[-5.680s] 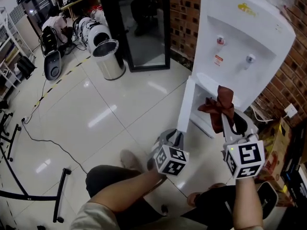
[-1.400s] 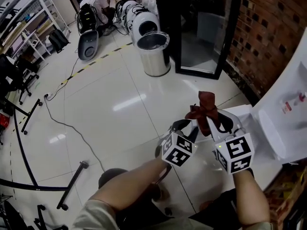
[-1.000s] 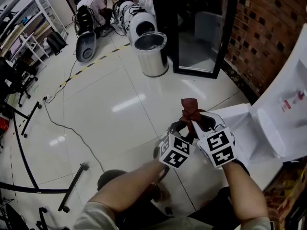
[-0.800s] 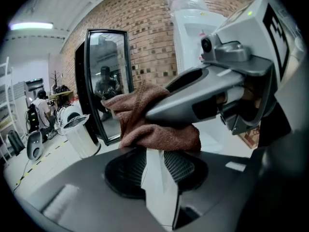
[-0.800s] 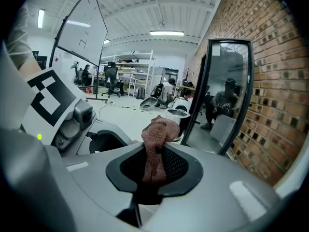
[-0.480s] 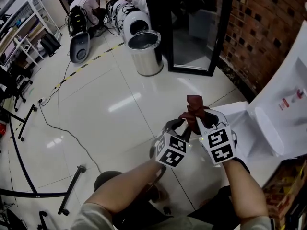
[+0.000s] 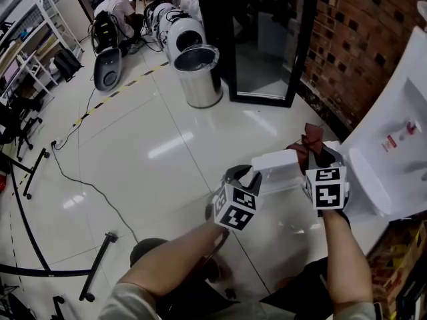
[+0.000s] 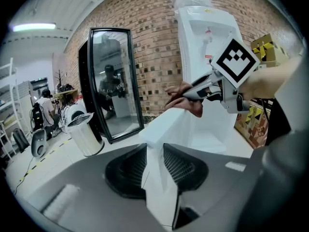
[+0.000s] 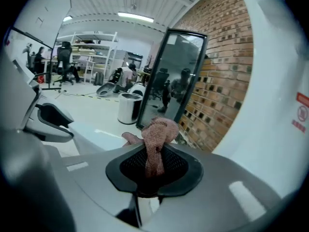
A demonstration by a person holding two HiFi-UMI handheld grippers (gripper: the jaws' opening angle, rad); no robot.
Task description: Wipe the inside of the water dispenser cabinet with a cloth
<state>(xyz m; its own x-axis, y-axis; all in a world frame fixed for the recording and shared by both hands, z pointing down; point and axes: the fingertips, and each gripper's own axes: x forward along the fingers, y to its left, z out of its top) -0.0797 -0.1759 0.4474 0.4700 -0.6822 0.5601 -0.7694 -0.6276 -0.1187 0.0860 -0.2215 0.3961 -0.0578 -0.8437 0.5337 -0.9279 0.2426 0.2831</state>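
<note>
Now | cloth (image 9: 156, 141) clamped upright in right gripper (image 7: 312, 153), long axis along jaws | door edge (image 8: 155, 166) clenched by left gripper (image 7: 248, 174)

Overhead, ceiling strip lights (image 9: 135, 17) are lighting the room brightly and evenly, and they are laying pale glare streaks on the glossy floor (image 7: 170, 145) near the metal bin (image 7: 197, 76). Beside the bin, the black-framed mirror (image 8: 113, 81) is bowing as both gripper views are curving into black corners. The white cabinet door (image 8: 159, 178) is washing out close to the lens, while the cloth (image 9: 157, 139) is showing crisp.
</note>
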